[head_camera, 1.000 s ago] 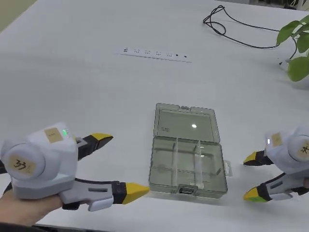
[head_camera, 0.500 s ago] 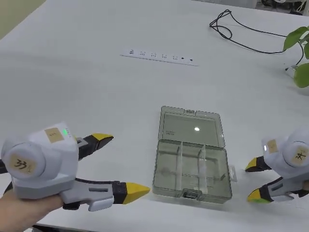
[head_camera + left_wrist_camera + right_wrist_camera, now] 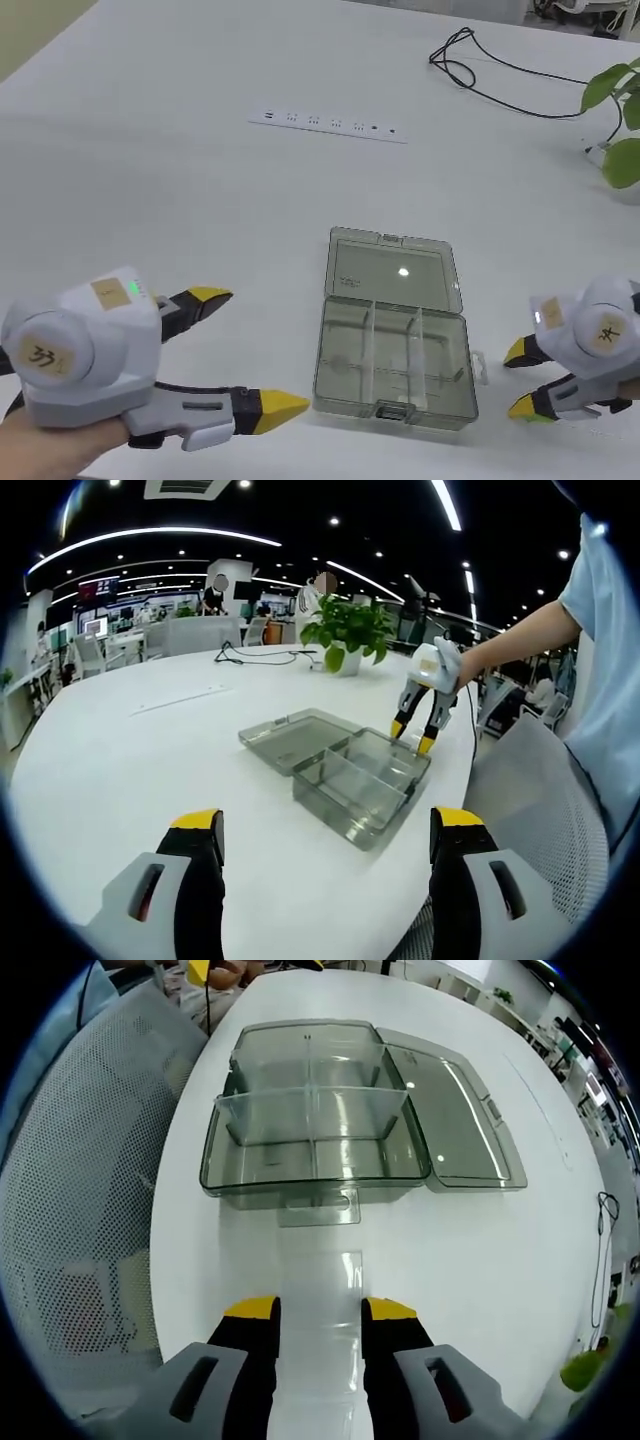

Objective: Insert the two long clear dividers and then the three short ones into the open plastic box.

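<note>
The grey clear plastic box [image 3: 330, 372] lies open at the near table edge, its lid [image 3: 393, 262] flat behind it. Two long clear dividers [image 3: 366, 345] and some short cross pieces stand inside. My right gripper [image 3: 518, 379] hovers just right of the box. In the right gripper view a clear strip [image 3: 320, 1280] fills the gap between the jaws of the right gripper [image 3: 320, 1308]. I cannot tell whether it is gripped or lying on the table below. A small clear piece [image 3: 479, 356] lies beside the box wall [image 3: 300, 1185]. My left gripper [image 3: 245, 350] is open and holds nothing, left of the box [image 3: 350, 780].
A white power strip [image 3: 325, 122] lies further back, with a black cable [image 3: 470, 65] and a green plant [image 3: 620, 120] at the far right. A mesh chair [image 3: 90, 1210] stands at the near table edge. People sit in the background.
The camera has shifted. The right gripper sits slightly lower and nearer the table edge, and its jaw gap looks a little narrower. The left gripper and the box are unchanged.
</note>
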{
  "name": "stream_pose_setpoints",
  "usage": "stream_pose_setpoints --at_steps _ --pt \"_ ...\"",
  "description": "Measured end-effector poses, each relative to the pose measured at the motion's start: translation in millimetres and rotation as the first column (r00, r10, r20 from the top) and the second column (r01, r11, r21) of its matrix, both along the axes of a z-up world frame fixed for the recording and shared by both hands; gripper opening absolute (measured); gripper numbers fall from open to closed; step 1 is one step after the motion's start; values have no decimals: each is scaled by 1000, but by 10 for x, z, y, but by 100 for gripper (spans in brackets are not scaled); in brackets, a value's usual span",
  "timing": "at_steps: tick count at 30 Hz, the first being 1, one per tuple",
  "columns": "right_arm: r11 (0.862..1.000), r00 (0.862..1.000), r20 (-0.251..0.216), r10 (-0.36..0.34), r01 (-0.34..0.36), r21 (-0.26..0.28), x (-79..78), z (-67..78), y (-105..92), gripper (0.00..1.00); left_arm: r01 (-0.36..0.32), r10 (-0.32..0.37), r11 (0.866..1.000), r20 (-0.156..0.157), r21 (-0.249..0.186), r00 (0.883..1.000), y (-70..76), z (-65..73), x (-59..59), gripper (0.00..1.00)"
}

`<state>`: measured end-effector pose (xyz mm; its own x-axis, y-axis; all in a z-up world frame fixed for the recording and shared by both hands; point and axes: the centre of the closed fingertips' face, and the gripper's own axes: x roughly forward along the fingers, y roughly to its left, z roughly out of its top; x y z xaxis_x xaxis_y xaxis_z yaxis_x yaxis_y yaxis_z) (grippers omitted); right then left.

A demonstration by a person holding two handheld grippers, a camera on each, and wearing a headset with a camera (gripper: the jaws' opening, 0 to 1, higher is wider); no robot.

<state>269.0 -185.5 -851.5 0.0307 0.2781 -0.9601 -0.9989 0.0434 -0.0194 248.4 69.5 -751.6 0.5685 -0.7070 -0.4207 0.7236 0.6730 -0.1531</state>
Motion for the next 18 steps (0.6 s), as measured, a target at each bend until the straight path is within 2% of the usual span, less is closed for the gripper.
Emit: stream_pose_setpoints --at_steps 11,18 --pt "999 999 7 -51 51 -2 -1 -7 9 32 -4 4 1000 3 -5 1000 -8 -15 -12 86" --pt "997 995 67 -71 71 1 133 85 15 32 0 0 1000 0 -1 1000 -19 -38 3 85"
